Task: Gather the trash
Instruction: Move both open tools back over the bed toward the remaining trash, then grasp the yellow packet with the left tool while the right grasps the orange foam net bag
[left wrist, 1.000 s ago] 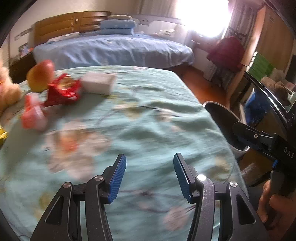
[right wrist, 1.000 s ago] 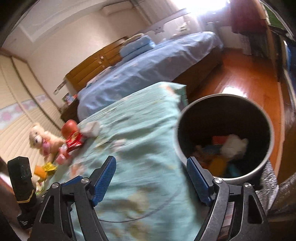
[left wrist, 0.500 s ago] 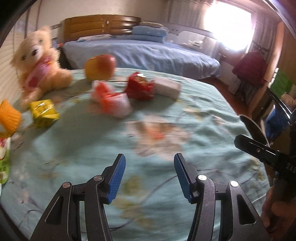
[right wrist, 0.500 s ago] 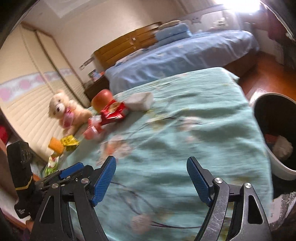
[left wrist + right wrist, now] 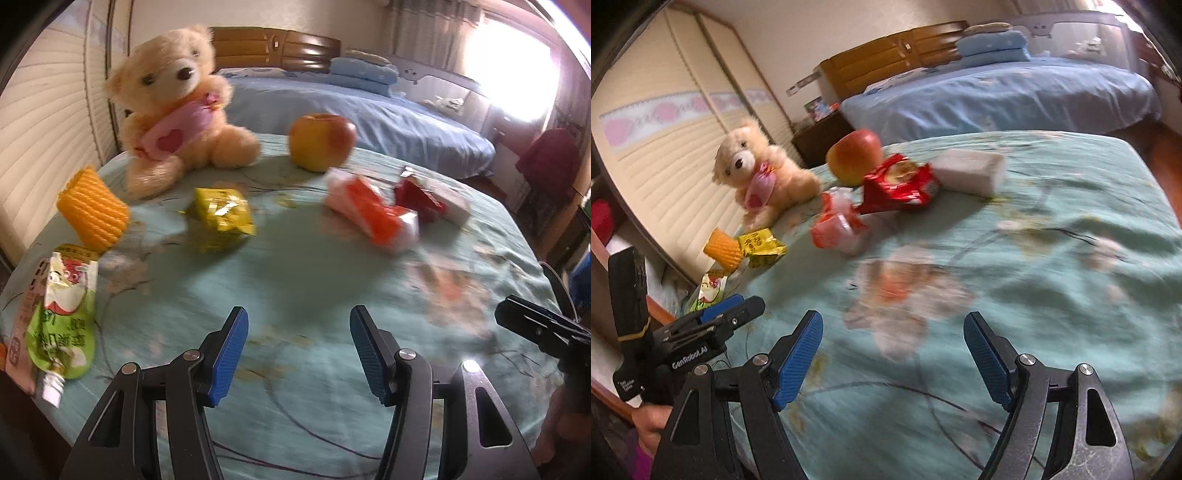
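Trash wrappers are spread on the bed cover, at twelve o'clock. The left gripper and right gripper are held open and empty, likely ready for grabbing.

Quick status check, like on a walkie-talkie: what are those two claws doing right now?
Left claw open, empty. Right claw open, empty. Wrappers ahead on the bedspread: yellow packet, orange-white packet, red packet. Nothing in the way.

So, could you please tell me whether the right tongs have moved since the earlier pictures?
Yes. The right tongs have swung left, away from the trash bin that has left their view, toward the teddy bear.
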